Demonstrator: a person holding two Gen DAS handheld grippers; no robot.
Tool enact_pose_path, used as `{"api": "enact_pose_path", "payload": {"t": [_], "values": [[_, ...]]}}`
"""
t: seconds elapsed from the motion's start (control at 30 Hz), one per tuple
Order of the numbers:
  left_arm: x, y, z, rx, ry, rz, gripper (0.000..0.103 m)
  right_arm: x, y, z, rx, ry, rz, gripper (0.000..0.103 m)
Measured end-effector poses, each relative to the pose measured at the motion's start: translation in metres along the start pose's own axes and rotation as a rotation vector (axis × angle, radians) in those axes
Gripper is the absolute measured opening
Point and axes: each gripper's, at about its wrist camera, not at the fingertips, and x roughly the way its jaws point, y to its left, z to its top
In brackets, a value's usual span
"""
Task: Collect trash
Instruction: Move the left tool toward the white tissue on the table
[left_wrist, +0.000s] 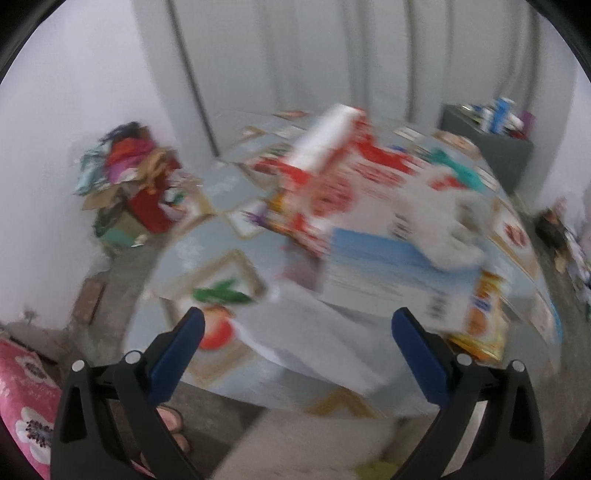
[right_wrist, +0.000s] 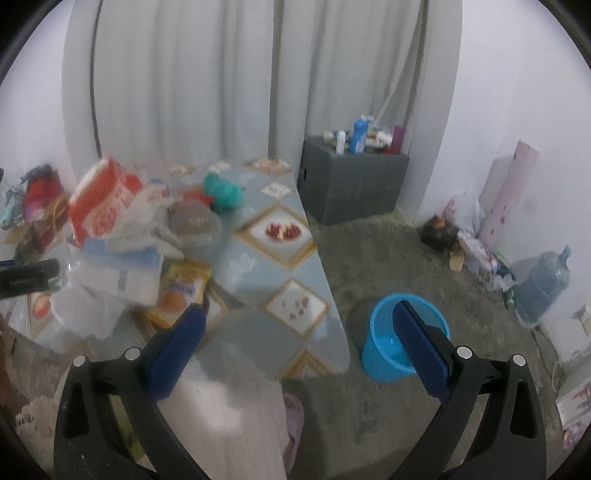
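Patterned counter fills frame centre, boxes, crumpled paper and a teal wad heaped at its left; blue bucket stands on floor lower right.

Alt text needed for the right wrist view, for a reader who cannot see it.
The open right gripper, holding nothing, hangs over the edge of a table with a patterned cloth. A pile of cartons and wrappers lies on the table to the left, and a blue bucket stands on the floor to the right.
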Motion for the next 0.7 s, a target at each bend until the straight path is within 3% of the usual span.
{"api": "enact_pose_path", "payload": {"t": [0.1,0.27,0.37,0.5,0.57,0.7], "values": [[0.002,0.036,0.009,-0.01,-0.028,0.052,0.099,-0.001,0.007,0.01,-0.002,-0.031,0.019,0.097],[0.009,0.078,0.016,0.006,-0.074,0.095,0.099,0.007,0.026,0.017,0.007,-0.04,0.17,0.097],[0.017,0.098,0.012,0.014,-0.072,0.028,0.099,0.01,0.04,0.016,-0.007,-0.02,0.192,0.097],[0.024,0.113,0.004,0.012,-0.079,-0.183,0.099,0.009,0.059,0.018,-0.022,-0.01,0.2,0.097],[0.026,0.111,0.003,0.042,-0.08,-0.26,0.099,0.009,0.068,0.022,-0.009,-0.005,0.195,0.097],[0.031,0.09,0.008,0.1,-0.061,-0.341,0.099,-0.001,0.074,0.028,0.025,-0.012,0.176,0.097]]}}
